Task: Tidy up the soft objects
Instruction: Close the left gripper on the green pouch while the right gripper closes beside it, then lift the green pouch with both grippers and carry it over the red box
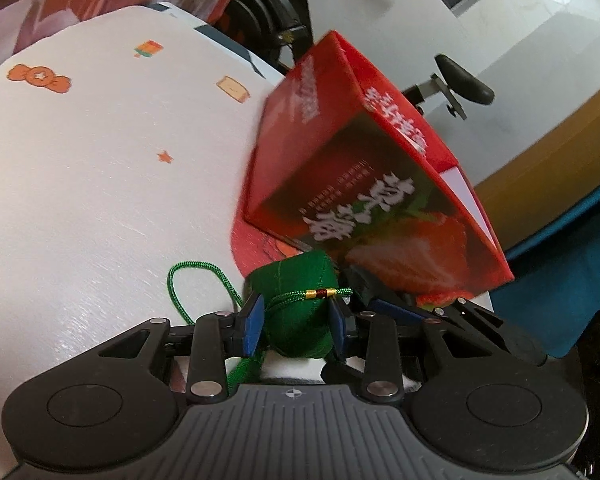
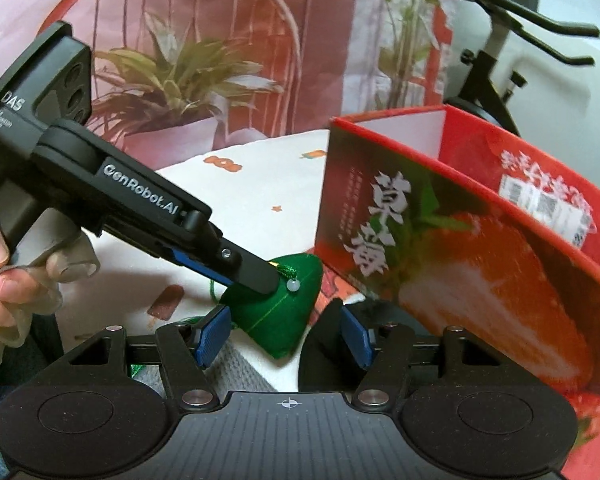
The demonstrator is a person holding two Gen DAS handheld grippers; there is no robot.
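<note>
A green fabric pouch (image 1: 296, 300), pyramid-shaped with a green cord, sits between the blue pads of my left gripper (image 1: 296, 324), which is shut on it just above the white printed cloth (image 1: 100, 184). In the right wrist view the left gripper (image 2: 266, 280) reaches in from the left, clamped on the same pouch (image 2: 276, 320). My right gripper (image 2: 284, 340) stands open, and the pouch's lower tip hangs between its pads without touching them. A red strawberry box (image 2: 440, 264) stands tilted just right of it, its white inside showing. The right gripper's fingers (image 1: 396, 308) show under the box (image 1: 364, 168).
A red flap or mat (image 1: 256, 244) lies on the cloth under the box. A person's hand (image 2: 4, 280) holds the left gripper's handle. An exercise bike (image 1: 456, 84) stands beyond the table edge. A backdrop with a plant print (image 2: 188, 76) rises behind the cloth.
</note>
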